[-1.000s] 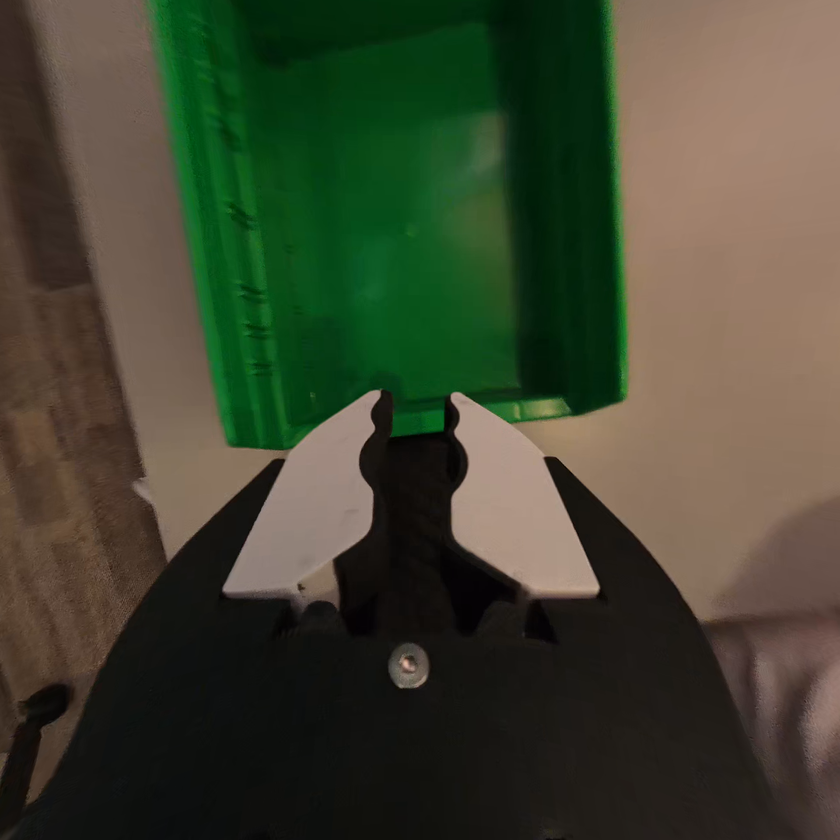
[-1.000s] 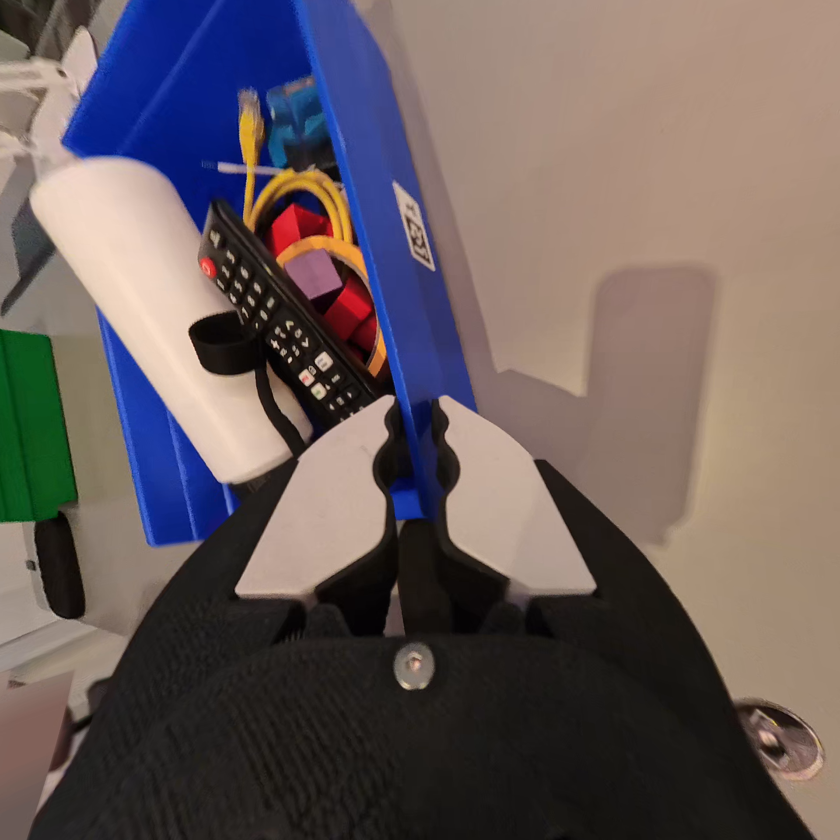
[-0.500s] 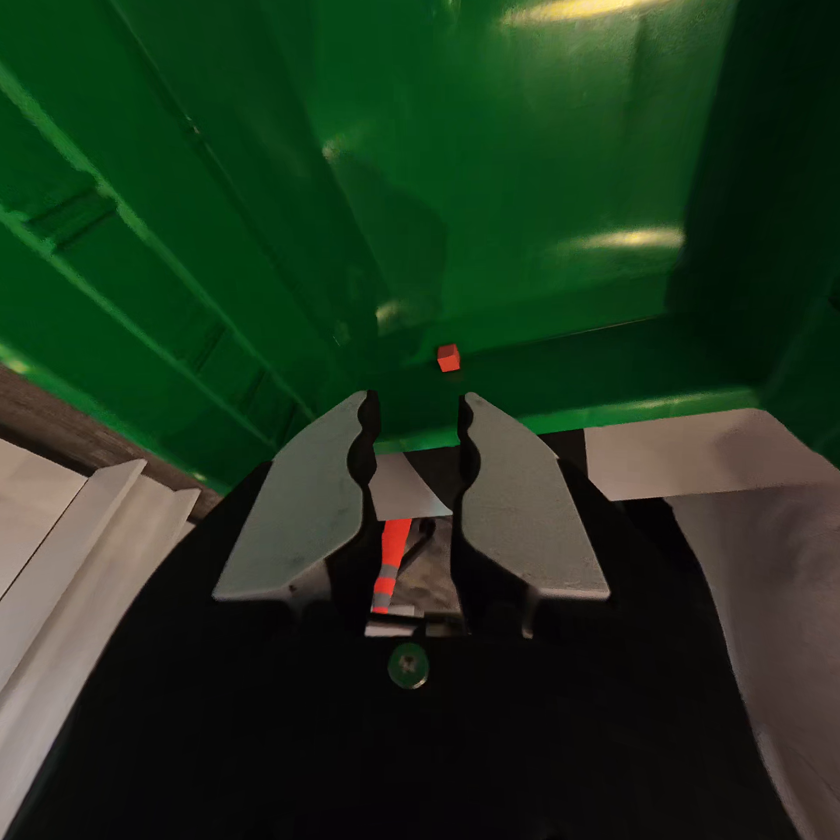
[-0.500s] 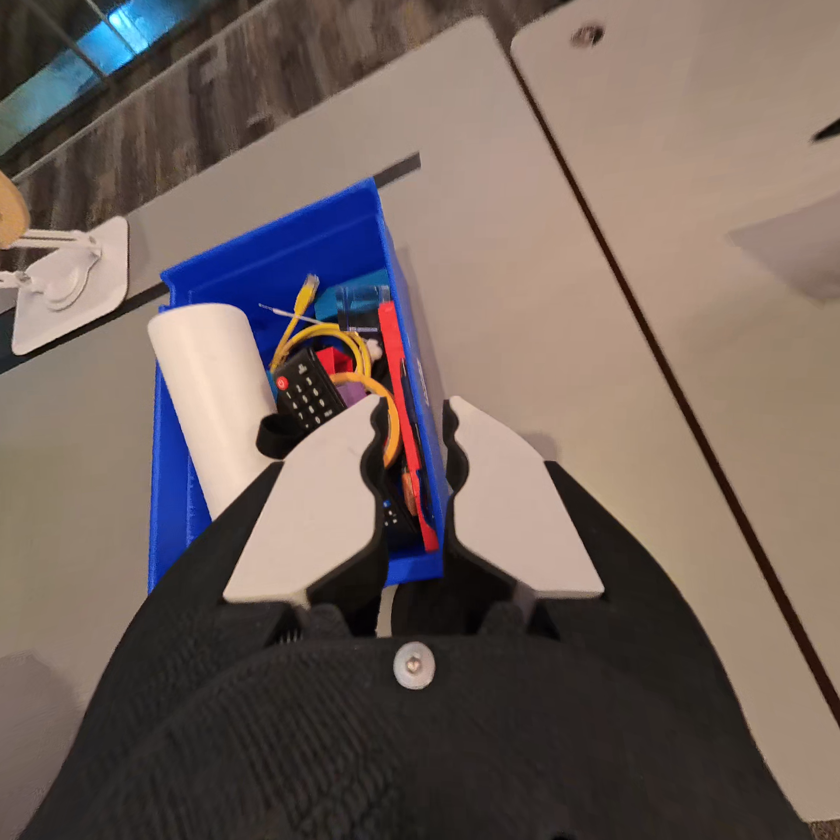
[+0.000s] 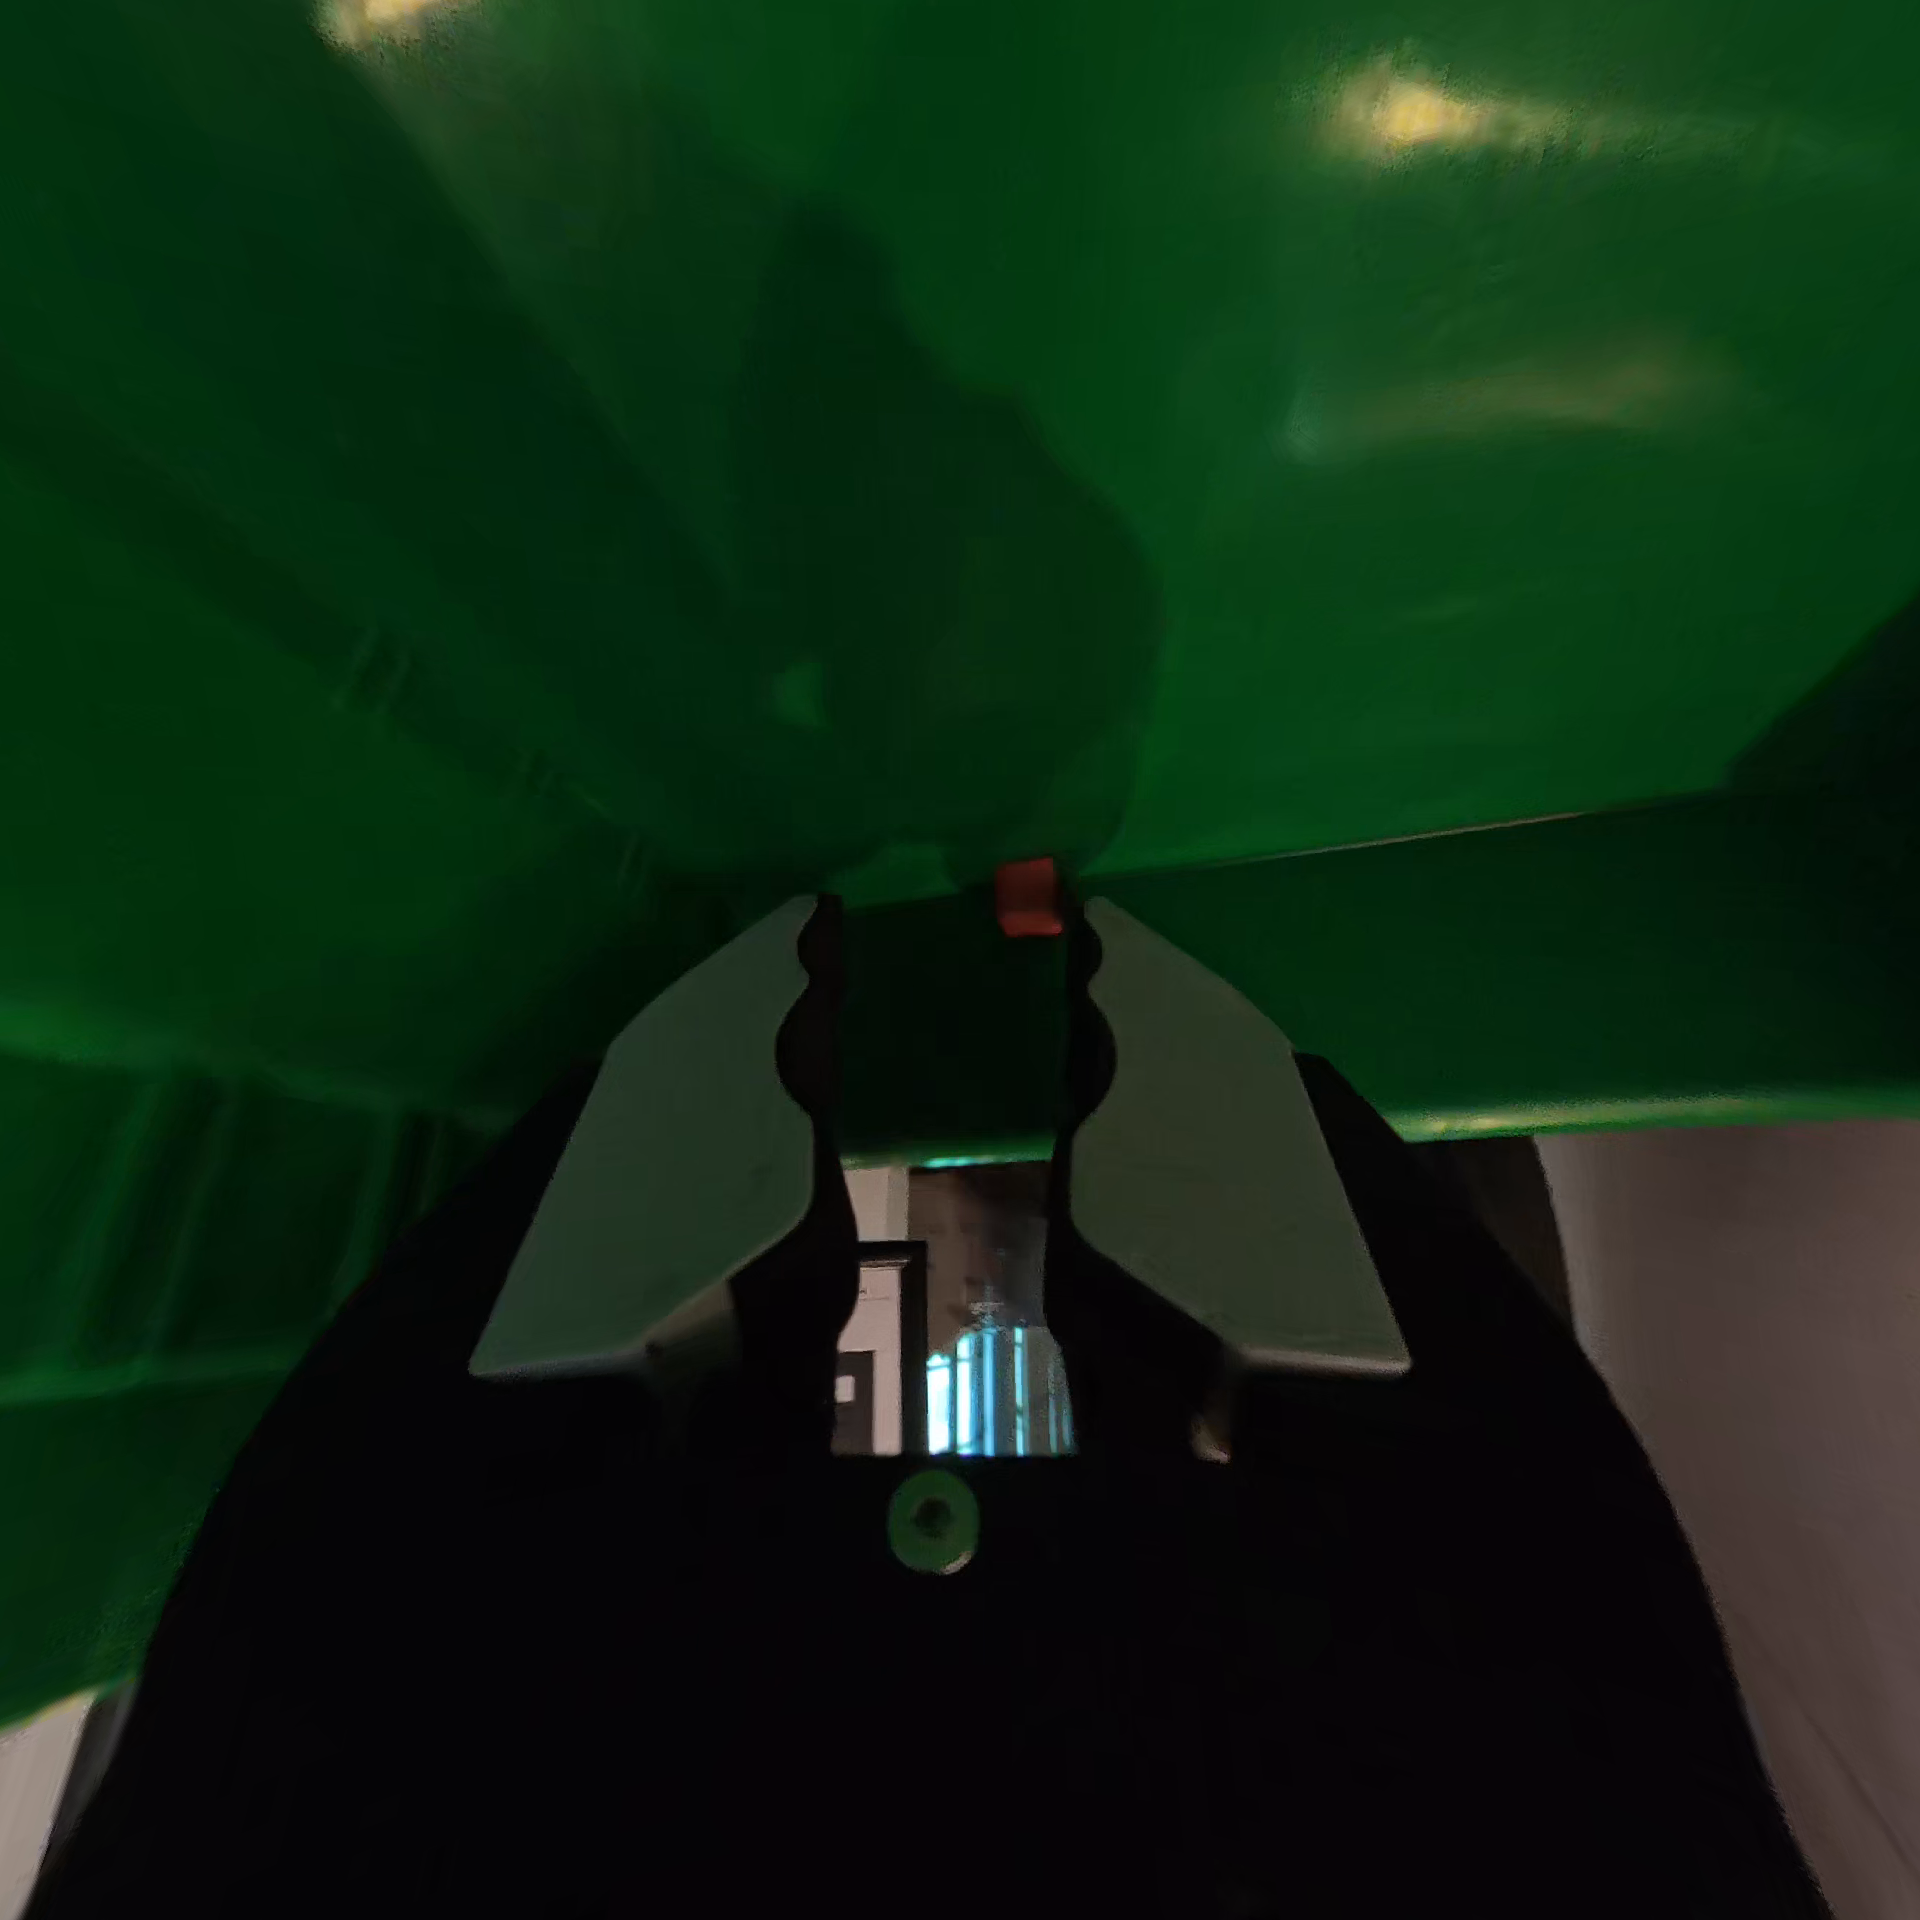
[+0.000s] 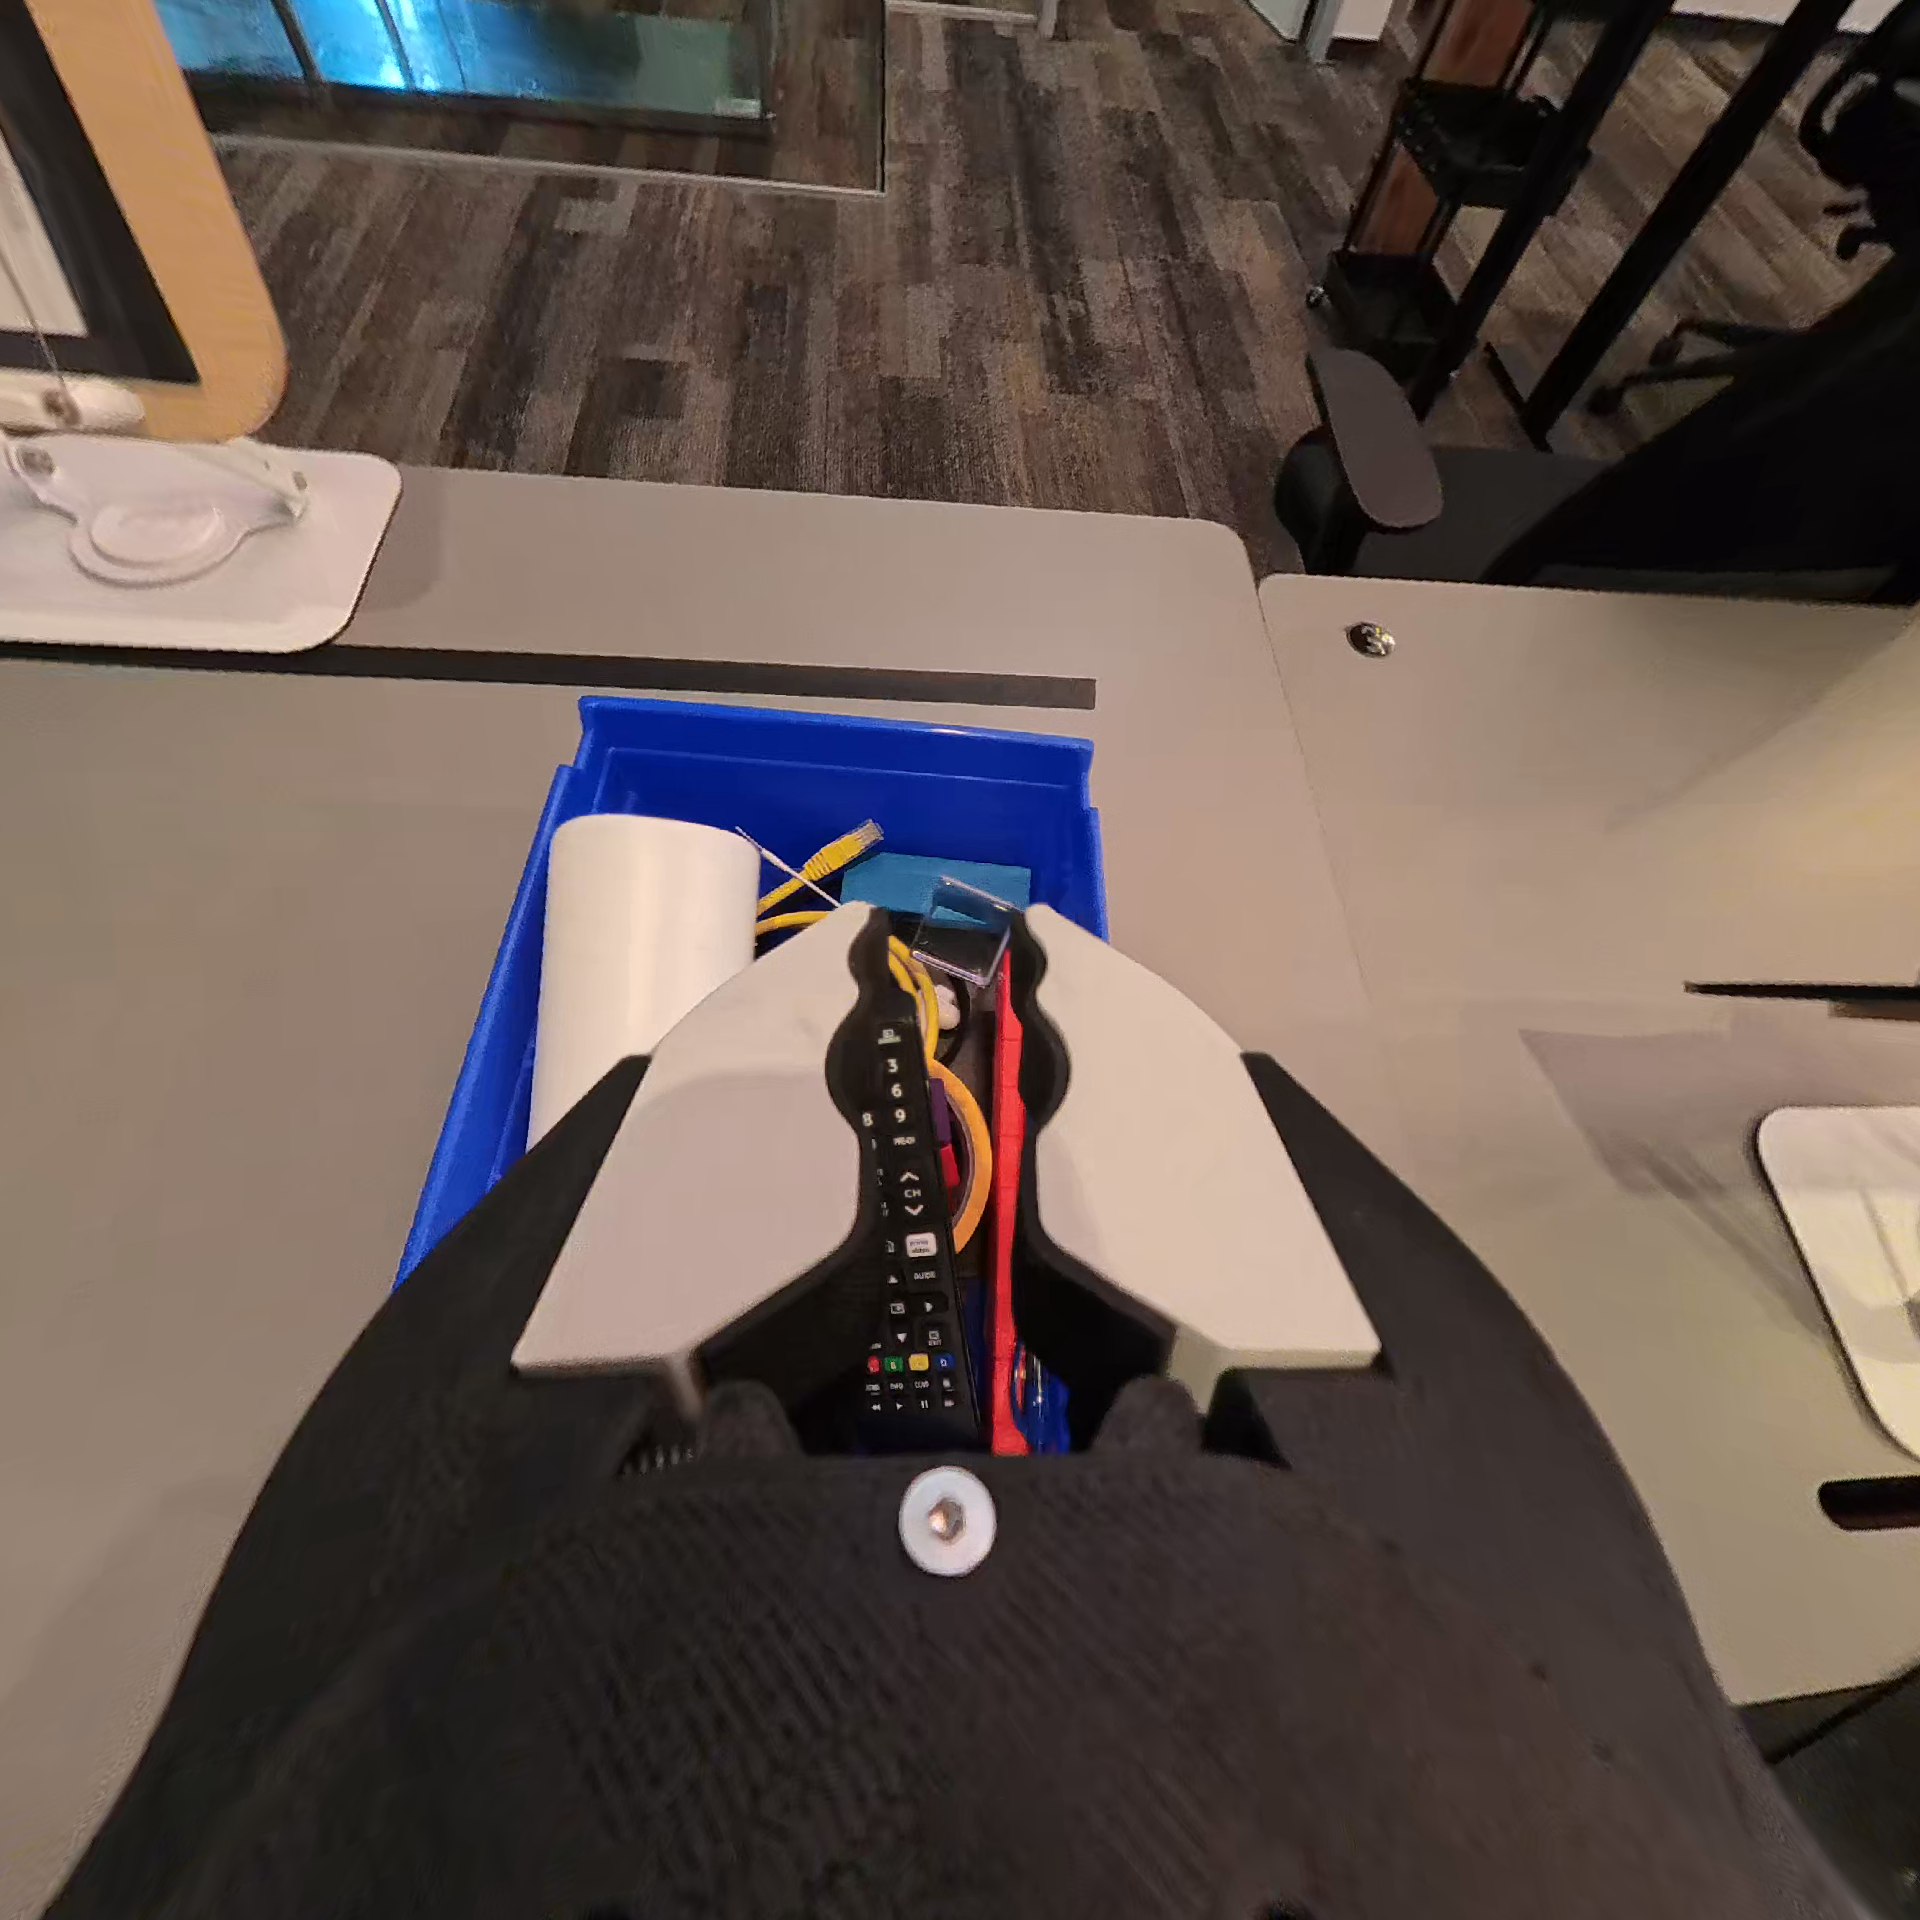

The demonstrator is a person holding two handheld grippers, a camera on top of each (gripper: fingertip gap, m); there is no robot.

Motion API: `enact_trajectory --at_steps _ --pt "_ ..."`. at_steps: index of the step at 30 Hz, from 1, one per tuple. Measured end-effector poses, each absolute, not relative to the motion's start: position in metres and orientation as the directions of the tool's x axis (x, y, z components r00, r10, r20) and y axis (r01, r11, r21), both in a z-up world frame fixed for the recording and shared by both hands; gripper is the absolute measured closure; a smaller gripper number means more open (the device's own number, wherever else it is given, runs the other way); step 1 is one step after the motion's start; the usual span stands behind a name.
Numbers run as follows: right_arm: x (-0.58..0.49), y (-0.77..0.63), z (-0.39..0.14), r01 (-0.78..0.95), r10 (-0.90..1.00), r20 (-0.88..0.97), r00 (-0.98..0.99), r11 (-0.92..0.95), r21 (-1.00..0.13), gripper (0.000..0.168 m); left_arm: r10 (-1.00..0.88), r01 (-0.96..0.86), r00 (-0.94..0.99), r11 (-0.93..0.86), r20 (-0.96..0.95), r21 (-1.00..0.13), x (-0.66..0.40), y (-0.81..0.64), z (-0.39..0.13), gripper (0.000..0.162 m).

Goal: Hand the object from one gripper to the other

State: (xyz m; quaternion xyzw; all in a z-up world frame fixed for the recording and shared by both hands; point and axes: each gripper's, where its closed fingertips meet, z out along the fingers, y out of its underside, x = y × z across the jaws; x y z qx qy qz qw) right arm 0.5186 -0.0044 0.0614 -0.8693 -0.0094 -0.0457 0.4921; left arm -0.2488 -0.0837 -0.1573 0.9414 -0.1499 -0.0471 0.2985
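In the left wrist view a green bin (image 5: 1351,520) fills almost the whole frame, close and blurred. A small red cube (image 5: 1027,899) lies inside it, just off my right fingertip. My left gripper (image 5: 951,909) is open and empty, its tips at the bin's inner edge. In the right wrist view my right gripper (image 6: 940,920) is open and empty, above a blue bin (image 6: 831,727). That bin holds a black remote (image 6: 909,1195), a white roll (image 6: 634,956), a yellow cable (image 6: 821,868), a long red piece (image 6: 1005,1195), a blue block (image 6: 914,878) and a clear plastic piece (image 6: 961,940).
The blue bin stands on a grey table (image 6: 208,935). A white monitor base (image 6: 177,540) sits at the far left, another white base (image 6: 1849,1247) at the right edge. A black office chair (image 6: 1371,457) stands beyond the table on wood-pattern floor. The grippers' ends are close to 80 centimetres from one another.
My left gripper has gone deeper into the green bin; the red cube is now at its right fingertip. My right gripper has swung level over the blue bin, with the remote now between its fingers in view.
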Motion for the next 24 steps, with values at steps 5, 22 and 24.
enact_trajectory --at_steps 5,22,24 --pt "0.502 -0.003 0.065 0.136 0.041 0.134 0.990 -0.508 -0.851 0.146 -0.381 -0.296 0.924 -0.715 0.001 0.633 -0.256 -0.090 -0.162 0.152" --pt "0.208 -0.071 0.179 0.188 0.505 0.643 0.575 0.684 -0.705 0.125 -0.811 -0.059 0.427 -0.466 0.400 -0.883 0.054 -0.047 0.129 0.153" --pt "0.170 -0.089 0.169 0.168 0.510 0.694 0.508 0.732 -0.660 0.121 -0.863 0.041 0.273 -0.432 0.426 -0.901 0.093 -0.068 0.147 0.153"
